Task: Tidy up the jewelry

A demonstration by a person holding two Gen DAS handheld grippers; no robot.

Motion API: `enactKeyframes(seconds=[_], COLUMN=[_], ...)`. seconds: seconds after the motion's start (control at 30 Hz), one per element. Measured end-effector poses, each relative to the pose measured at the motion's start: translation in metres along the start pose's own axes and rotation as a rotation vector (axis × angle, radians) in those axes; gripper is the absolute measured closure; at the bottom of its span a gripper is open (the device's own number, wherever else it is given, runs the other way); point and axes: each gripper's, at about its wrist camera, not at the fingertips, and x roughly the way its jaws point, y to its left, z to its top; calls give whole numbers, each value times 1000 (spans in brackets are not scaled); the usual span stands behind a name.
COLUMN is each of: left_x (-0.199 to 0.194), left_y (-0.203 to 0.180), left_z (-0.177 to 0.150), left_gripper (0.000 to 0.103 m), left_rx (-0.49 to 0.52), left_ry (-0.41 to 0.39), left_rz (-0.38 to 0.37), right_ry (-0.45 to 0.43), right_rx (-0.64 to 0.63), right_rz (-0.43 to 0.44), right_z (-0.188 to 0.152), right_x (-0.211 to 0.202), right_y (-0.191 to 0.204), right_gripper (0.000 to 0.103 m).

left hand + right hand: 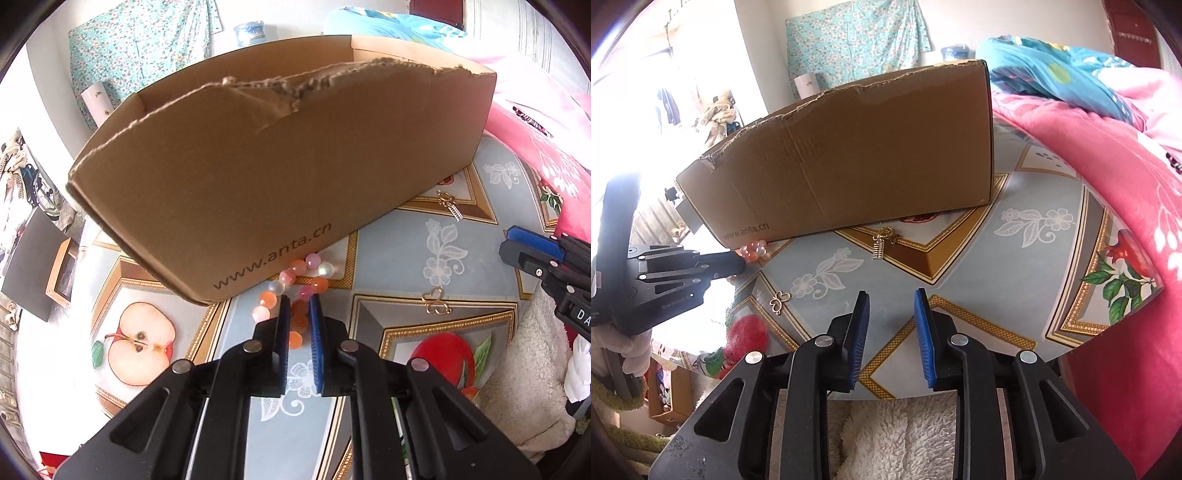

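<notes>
Two claws: the left claw (299, 301) straddles the bead bracelet (295, 291), jaws narrowed, grip unclear; the right claw (892, 299) hangs open, empty, in reserve.

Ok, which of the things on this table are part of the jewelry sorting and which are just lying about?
Job:
- bead bracelet, left gripper closing around it
- gold butterfly charm
- gold pendant
- cardboard box, likely the container

Lying about:
- pink blanket
- white cup
- floral cloth
</notes>
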Motion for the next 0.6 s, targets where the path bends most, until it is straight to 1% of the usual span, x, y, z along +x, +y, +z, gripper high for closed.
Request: enactKeyframes(seconds=[0.07,0.13,0.2,0.27,0.37,0.47,0.5,0.6], left_x=[-5,-11,-21,-31,-38,-38,-36,-33], left_y=[3,6,11,12,4,-11,-15,-29], left_z=[-2,-5,-14,-21,-24,-29,-28,-23], left_gripper=[93,90,84,83,80,77,76,74], left_rx=[-12,-24,-32,-34,-20,-5,0,51], left_ry=[-14,-39,-64,-87,-106,-89,-82,-85], left_rz=[-7,-18,-34,-57,-106,-163,-185,-224], right_ry=[-25,-40,-48,-55,-66,-72,-74,-76], right_rx=[-33,-84,-102,-103,-85,-78,-80,-88], right_rz=[-21,-44,-38,-40,-37,-23,-24,-26], right_z=[-5,-9,-11,-13,-14,-13,-13,-14], right_x=[-1,-2,-2,-3,-3,-4,-3,-2], right_y=[4,9,10,9,4,1,1,1], right_gripper=[72,67,53,48,44,39,39,37])
